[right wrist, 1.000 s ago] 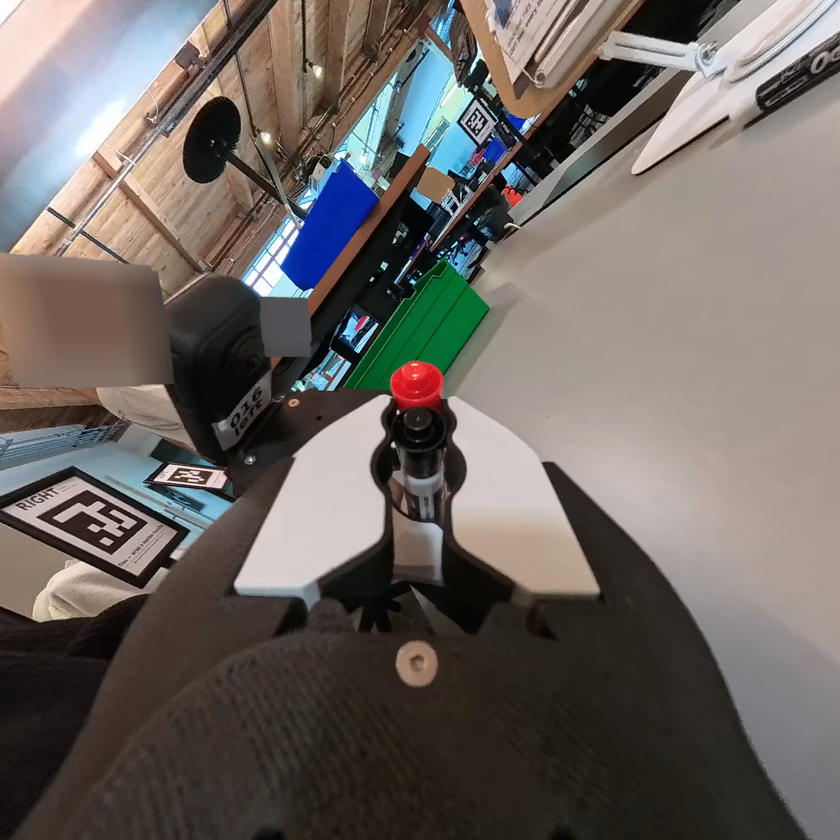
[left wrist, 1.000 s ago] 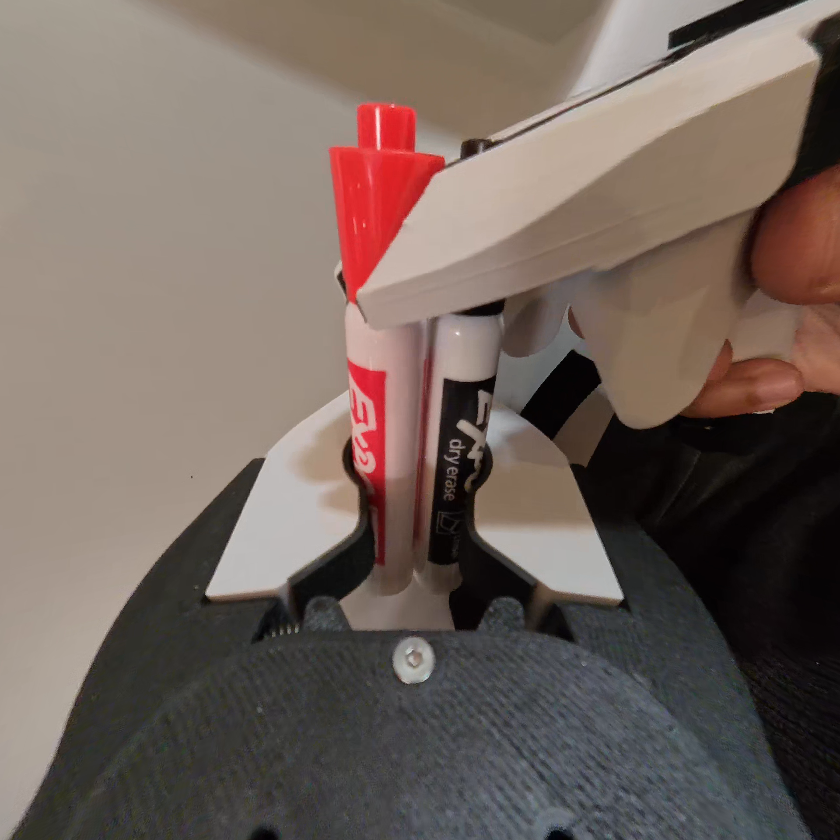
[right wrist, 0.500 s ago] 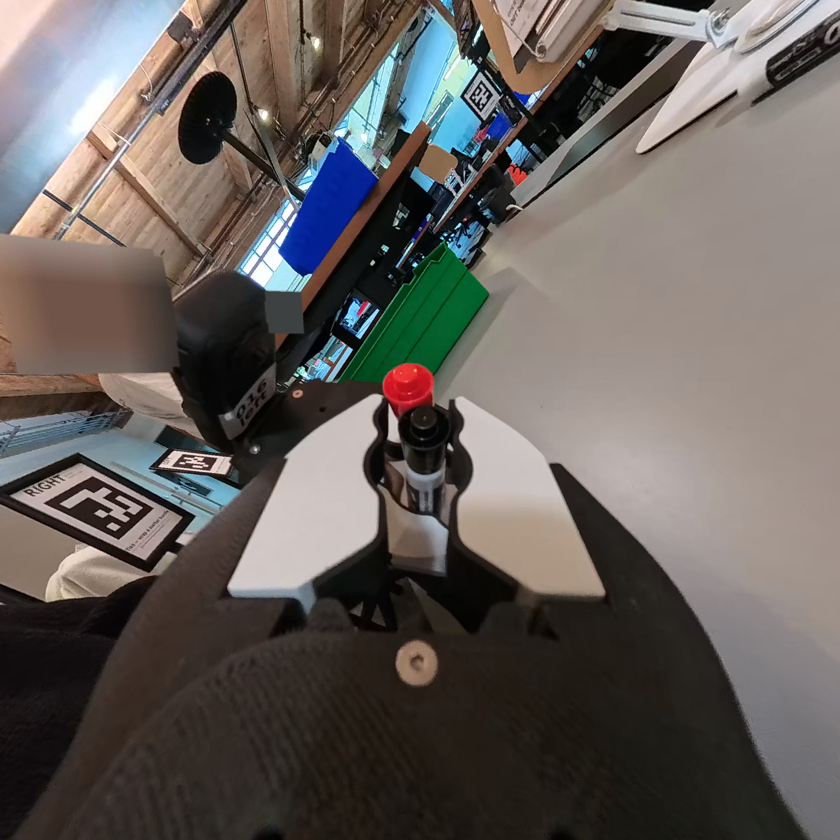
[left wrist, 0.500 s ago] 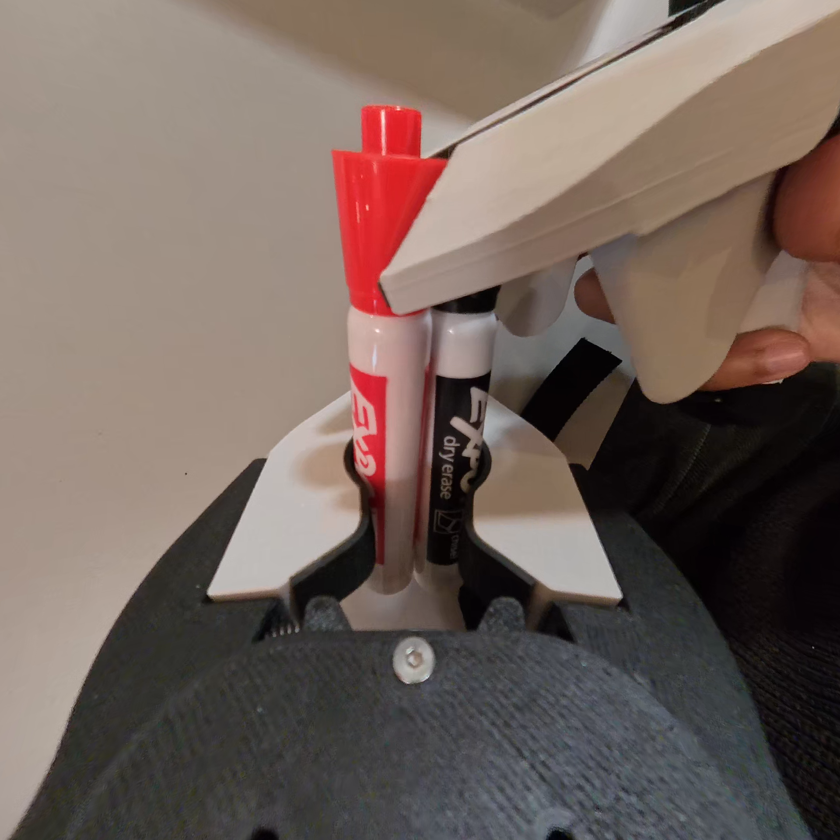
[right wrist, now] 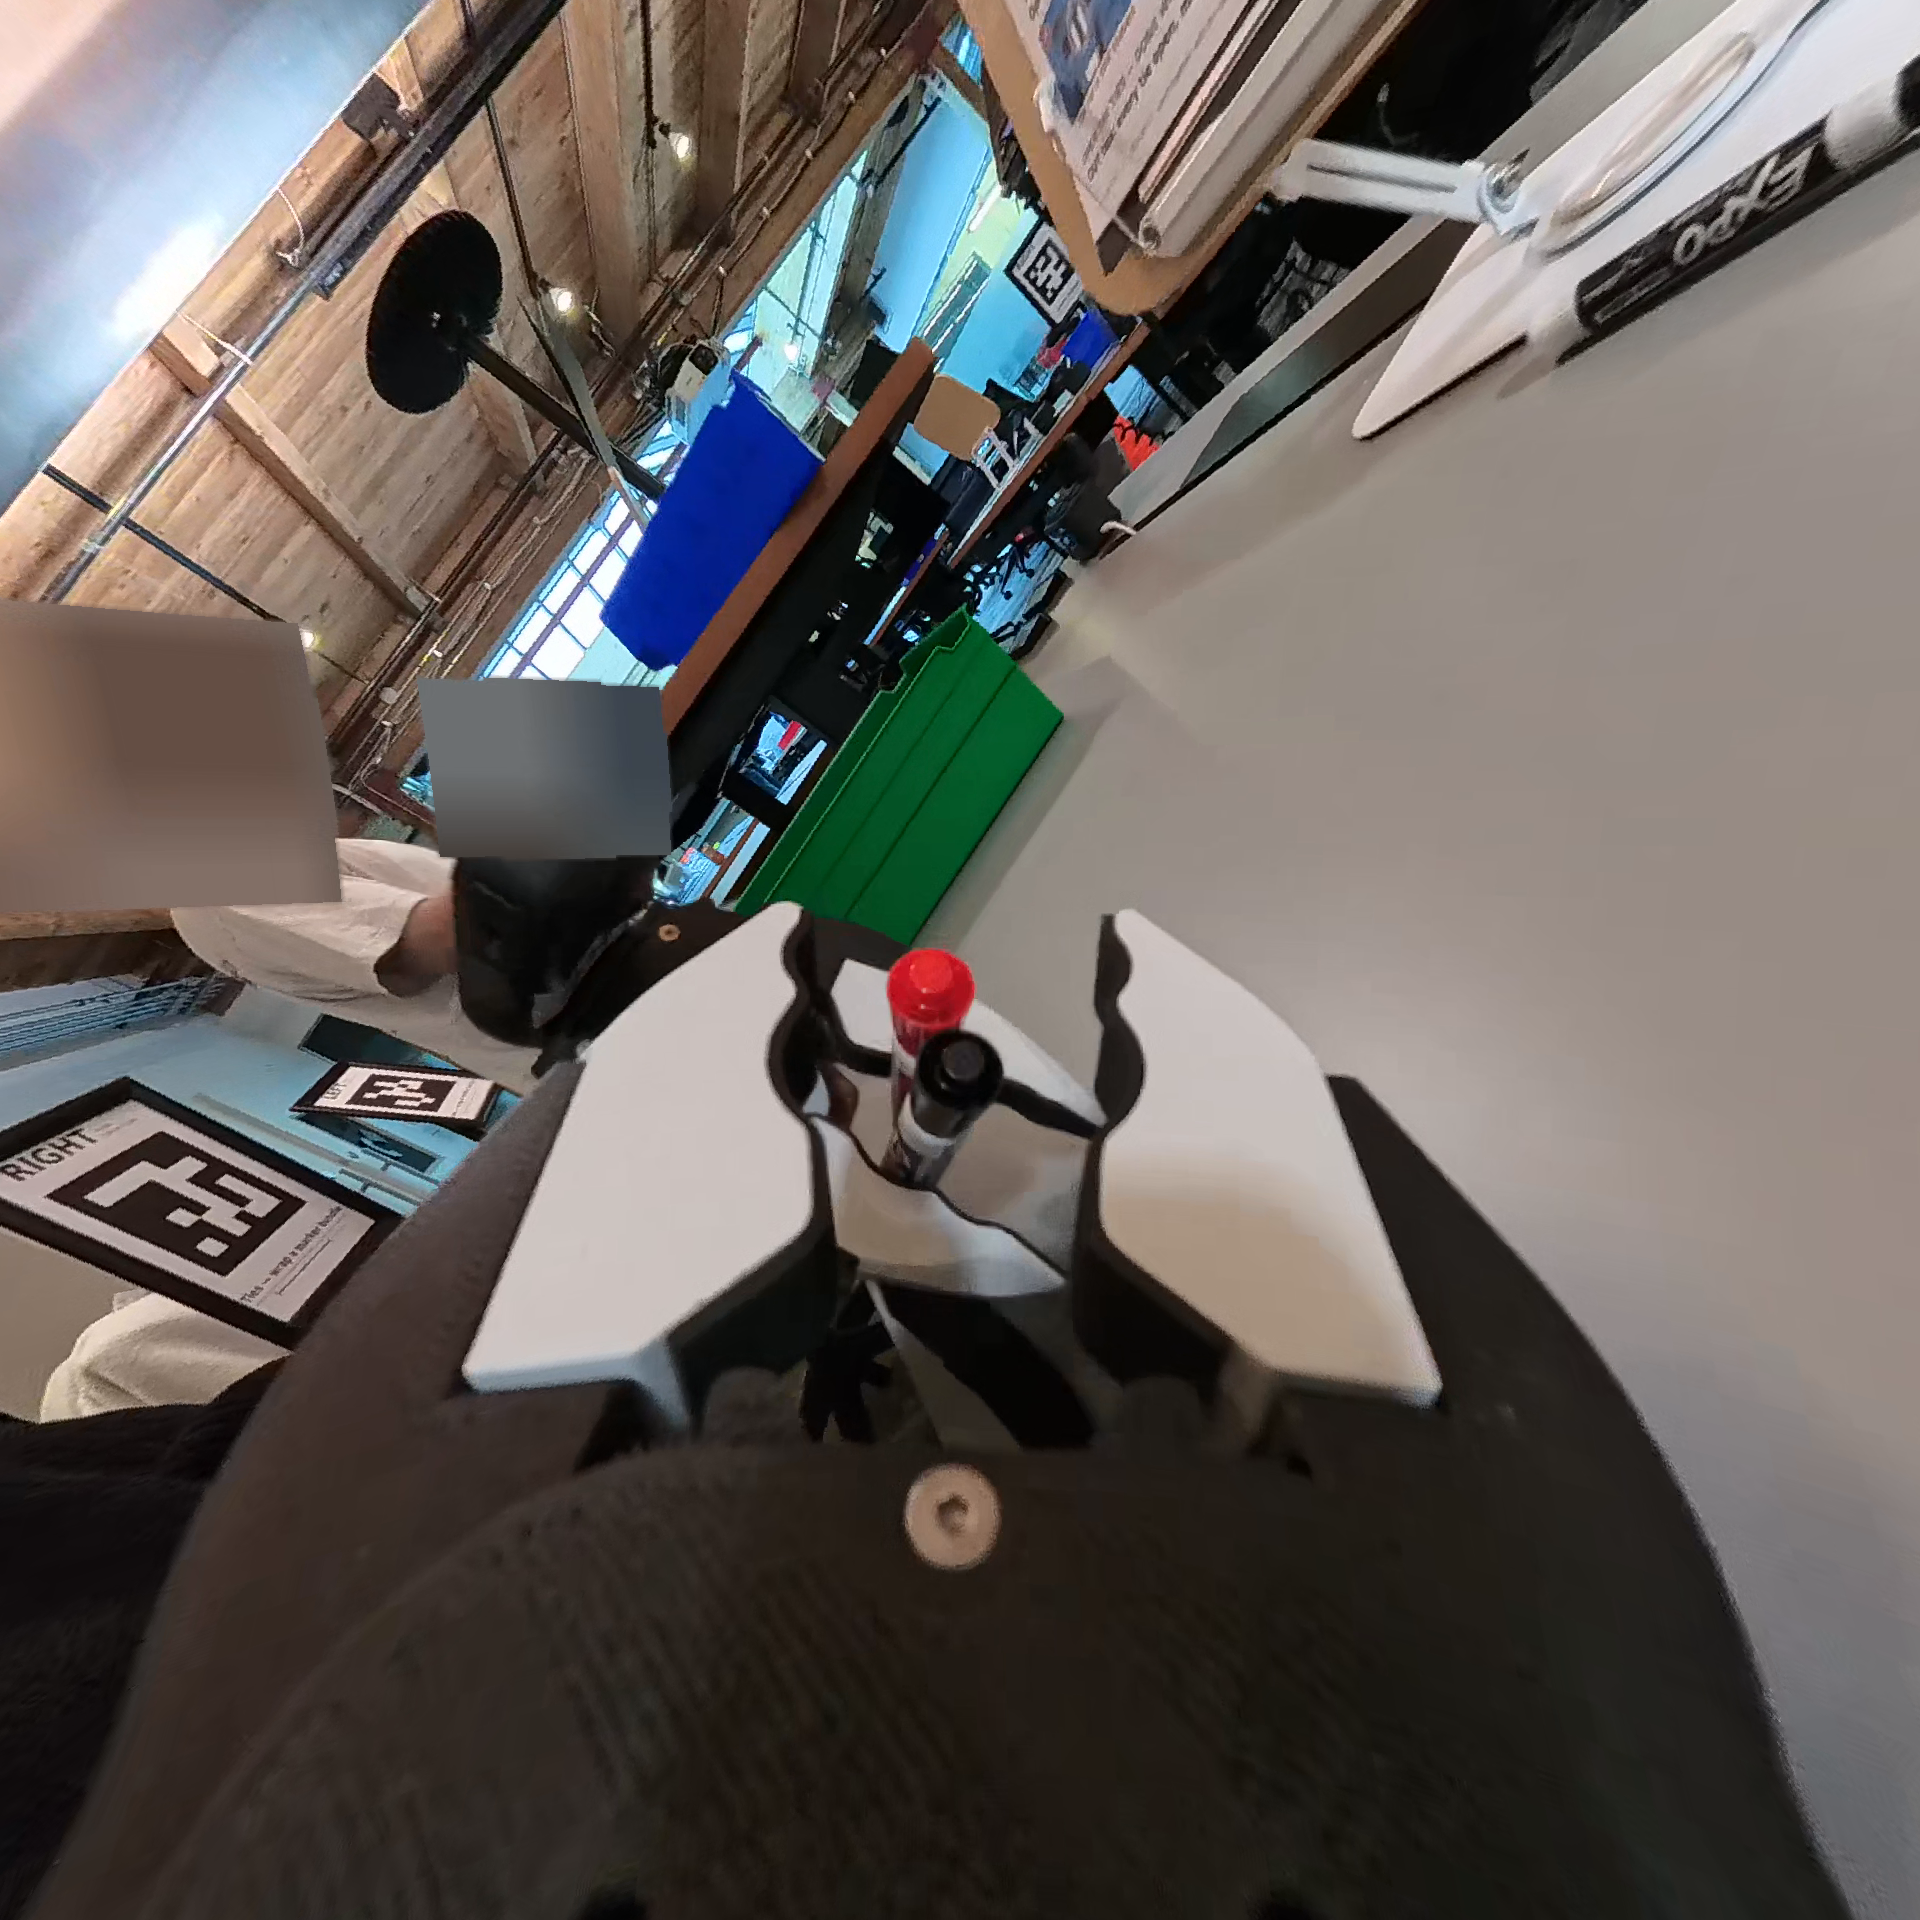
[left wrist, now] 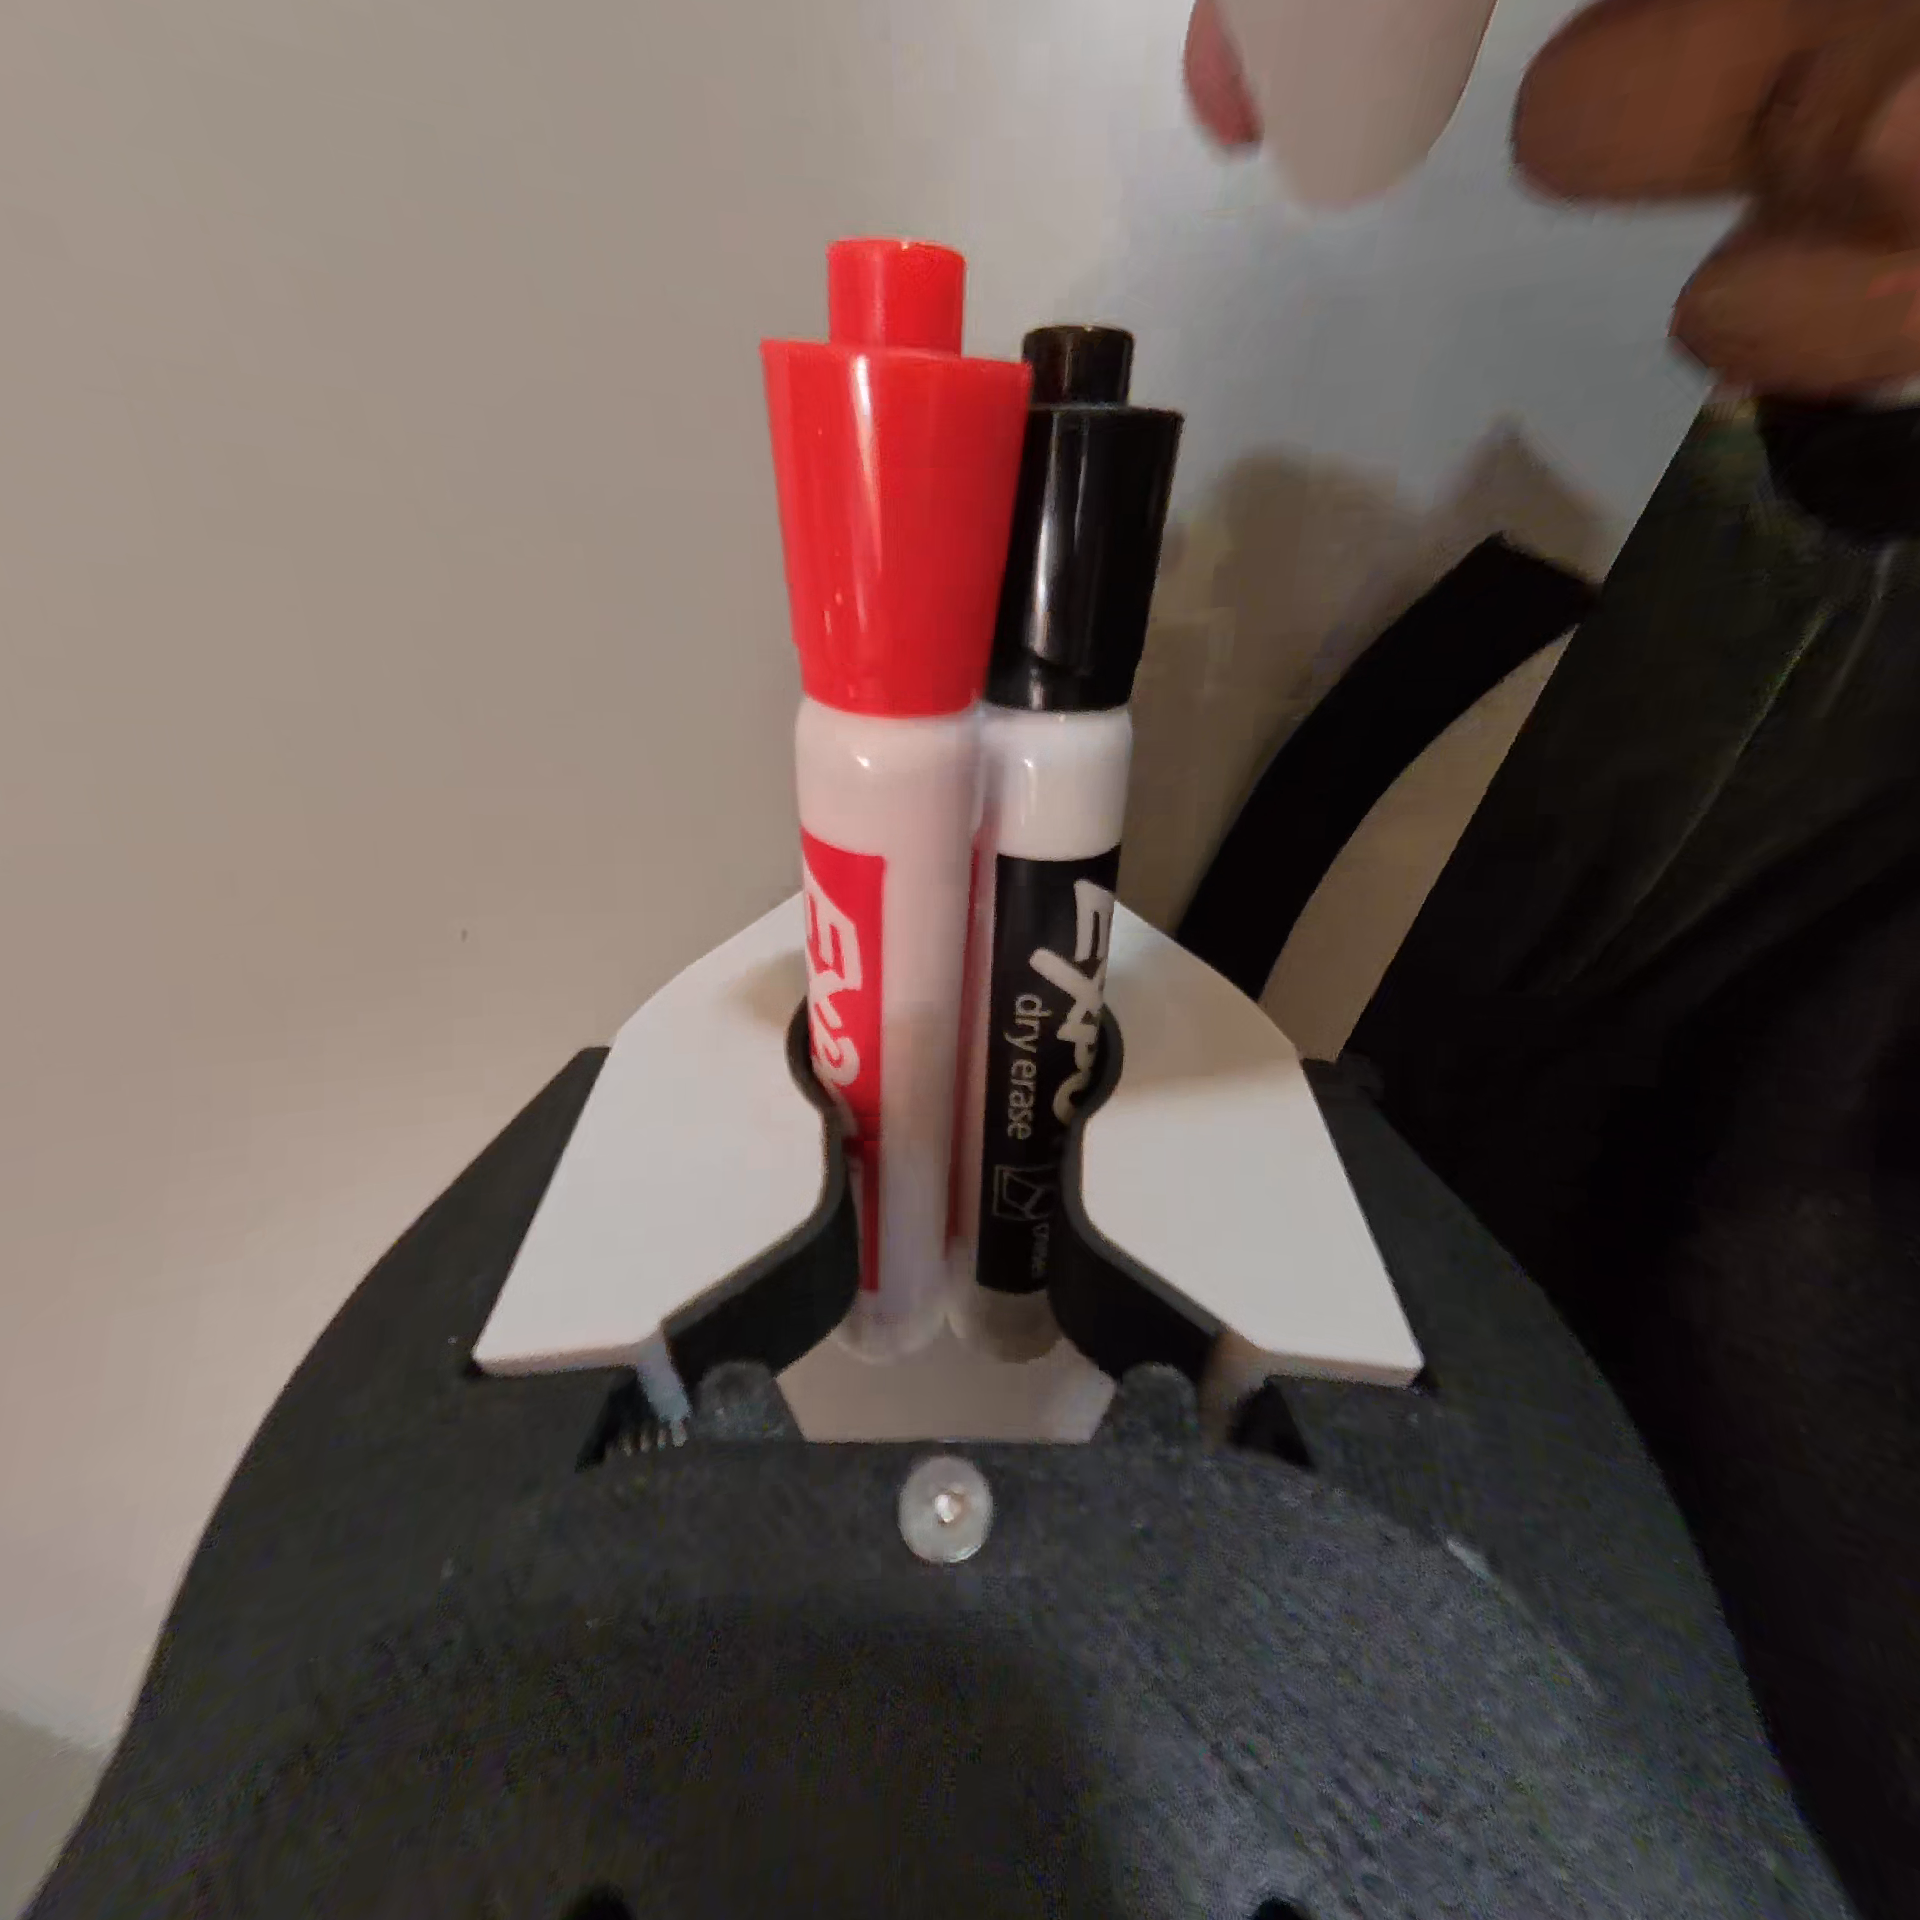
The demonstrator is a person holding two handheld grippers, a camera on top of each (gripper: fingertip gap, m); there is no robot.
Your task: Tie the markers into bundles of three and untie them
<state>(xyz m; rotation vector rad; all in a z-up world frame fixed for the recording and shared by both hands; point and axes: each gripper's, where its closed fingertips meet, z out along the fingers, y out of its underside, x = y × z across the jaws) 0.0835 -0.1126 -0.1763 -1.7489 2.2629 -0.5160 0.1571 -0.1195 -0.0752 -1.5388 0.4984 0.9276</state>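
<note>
Your left gripper (left wrist: 956,1049) fingers are closed tight on the marker bundle (left wrist: 966,831). Your right gripper (right wrist: 951,1049) fingers stand wide apart, touching nothing.

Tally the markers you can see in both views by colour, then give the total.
Red: 1, the red marker clamped in the left gripper.
Black: 2, the held black marker beside the red one, and the loose black marker lying far off on the table.
Total: 3 markers visible. Any further marker behind the held pair is hidden.
</note>
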